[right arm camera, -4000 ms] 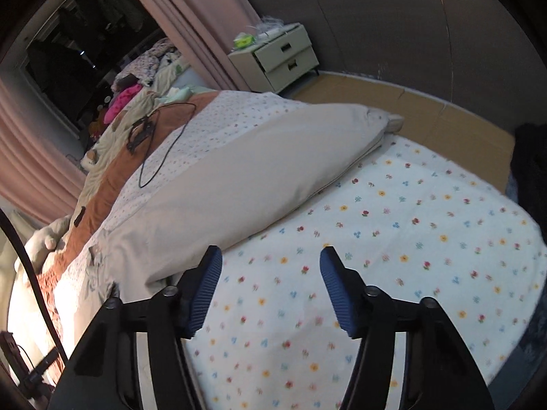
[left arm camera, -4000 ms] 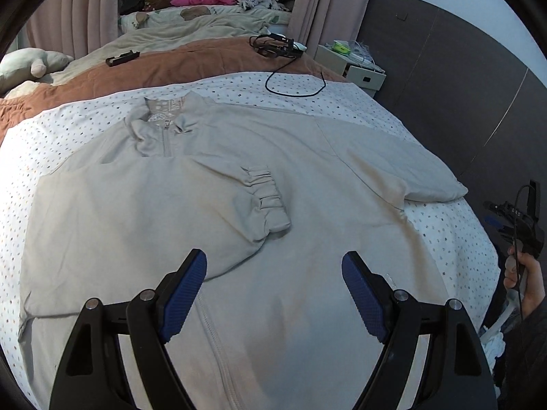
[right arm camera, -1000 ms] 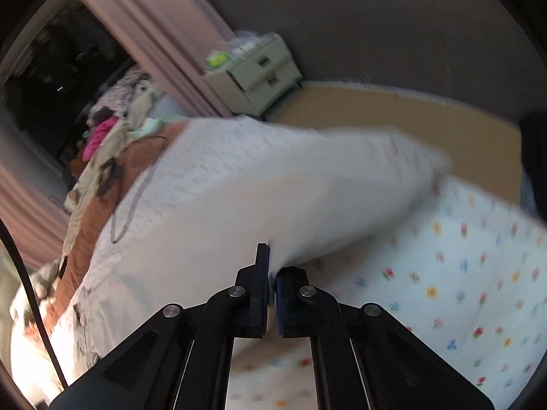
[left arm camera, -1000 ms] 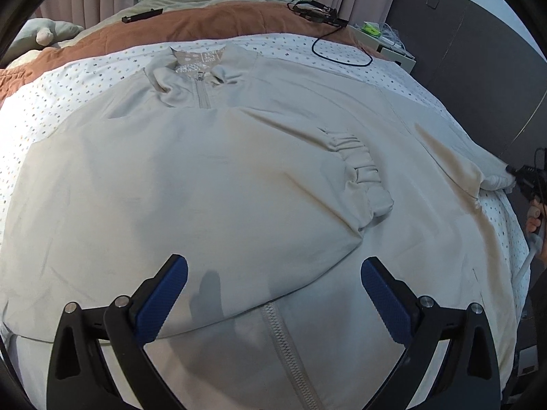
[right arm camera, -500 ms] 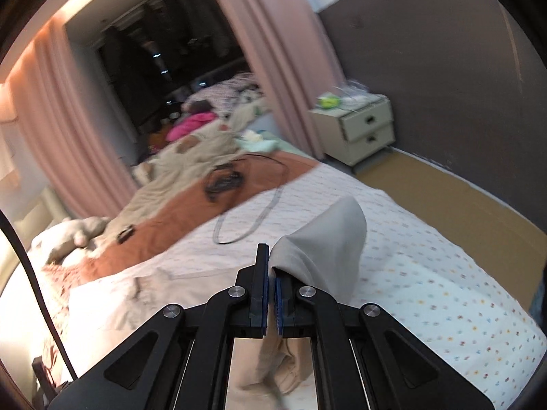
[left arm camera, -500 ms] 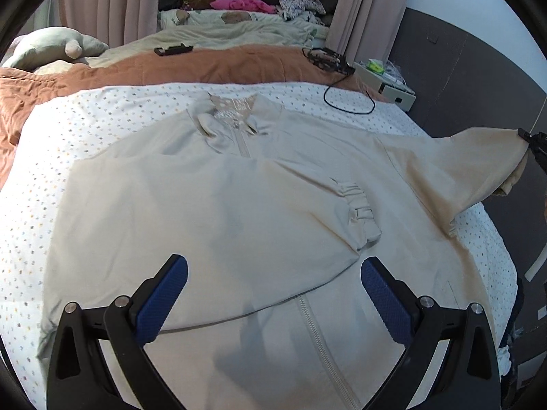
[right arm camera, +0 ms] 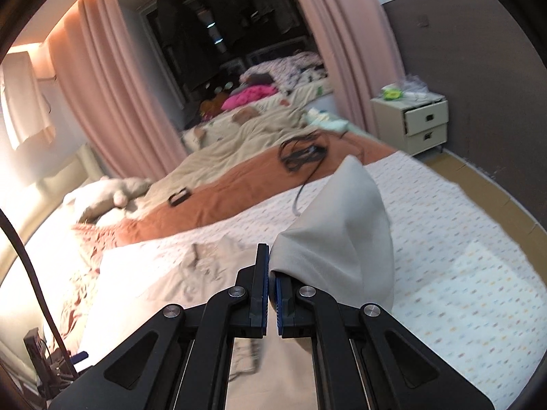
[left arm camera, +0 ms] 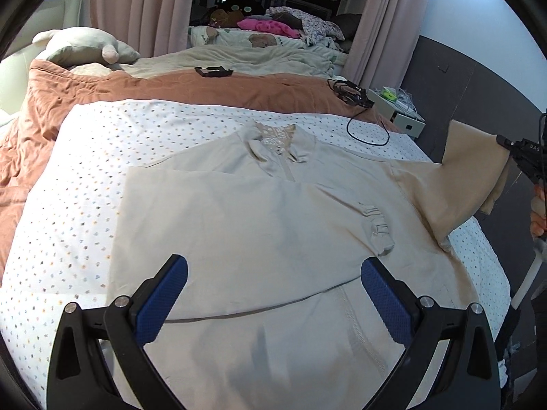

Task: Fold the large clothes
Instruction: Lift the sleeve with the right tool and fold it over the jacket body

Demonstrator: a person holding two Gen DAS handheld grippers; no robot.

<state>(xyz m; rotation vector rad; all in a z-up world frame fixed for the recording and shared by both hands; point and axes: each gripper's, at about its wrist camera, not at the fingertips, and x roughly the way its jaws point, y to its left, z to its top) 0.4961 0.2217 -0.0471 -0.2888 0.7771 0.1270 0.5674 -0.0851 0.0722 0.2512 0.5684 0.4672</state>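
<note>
A large beige zip-up top (left arm camera: 259,225) lies front-up on the spotted bed sheet (left arm camera: 78,205). One sleeve is folded across its chest, with the gathered cuff (left arm camera: 377,230) toward the right. My left gripper (left arm camera: 273,294) is open and empty above the lower half of the top. My right gripper (right arm camera: 270,273) is shut on the other sleeve (right arm camera: 342,235) and holds it lifted off the bed. That raised sleeve (left arm camera: 454,177) and the right gripper (left arm camera: 526,160) show at the right edge of the left wrist view.
A brown blanket (left arm camera: 171,92) and beige bedding lie beyond the sheet. A black cable bundle (left arm camera: 352,94) and a small black device (left arm camera: 213,71) rest on them. A white nightstand (right arm camera: 413,123) stands by the dark wall. A plush pillow (left arm camera: 82,48) lies far left.
My right gripper went from open over the flat sleeve to shut on it and has lifted it off the bed. My left gripper stays open and has pulled back and up.
</note>
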